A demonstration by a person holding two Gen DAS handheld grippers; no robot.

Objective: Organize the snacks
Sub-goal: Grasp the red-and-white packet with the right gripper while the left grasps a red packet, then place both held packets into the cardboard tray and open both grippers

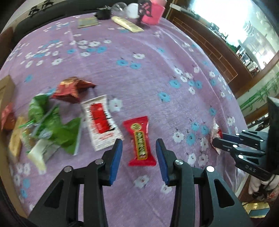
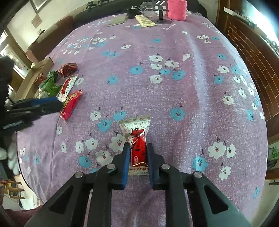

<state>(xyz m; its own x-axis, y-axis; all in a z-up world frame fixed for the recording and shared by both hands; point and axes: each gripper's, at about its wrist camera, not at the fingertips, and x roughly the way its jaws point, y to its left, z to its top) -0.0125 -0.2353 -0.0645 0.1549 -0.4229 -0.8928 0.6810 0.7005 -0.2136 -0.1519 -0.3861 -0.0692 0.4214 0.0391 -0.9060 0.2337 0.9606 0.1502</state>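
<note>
Gripping one packet, hovering over another

Clamping a white-and-red snack packet (image 2: 138, 148) at lower centre of the right wrist view, the right gripper (image 2: 138, 153) has its blue pads pressed against the packet's two long sides; the packet lies on the purple flowered tablecloth (image 2: 174, 104) and its far end sticks out past the fingertips. The same gripper shows at the right edge of the left wrist view, pinching that packet.

Left gripper (image 1: 139, 145), lower centre of the left wrist view: jaws spread, pads on either side of a red packet with a yellow label (image 1: 140, 141) but not touching it. Packet flat on the cloth.

Just beyond, left of centre: a larger white packet with a red panel (image 1: 101, 122), then a loose pile of green wrappers (image 1: 52, 125), blurred. A dark red foil packet (image 1: 73, 89) sits behind them. A cardboard box edge (image 1: 6, 90) shows at the far left.

Far edge of the table, top of frame: a cream tube (image 1: 127, 24), a pink container (image 1: 153, 12), a clear plastic cup (image 2: 146, 8).
</note>
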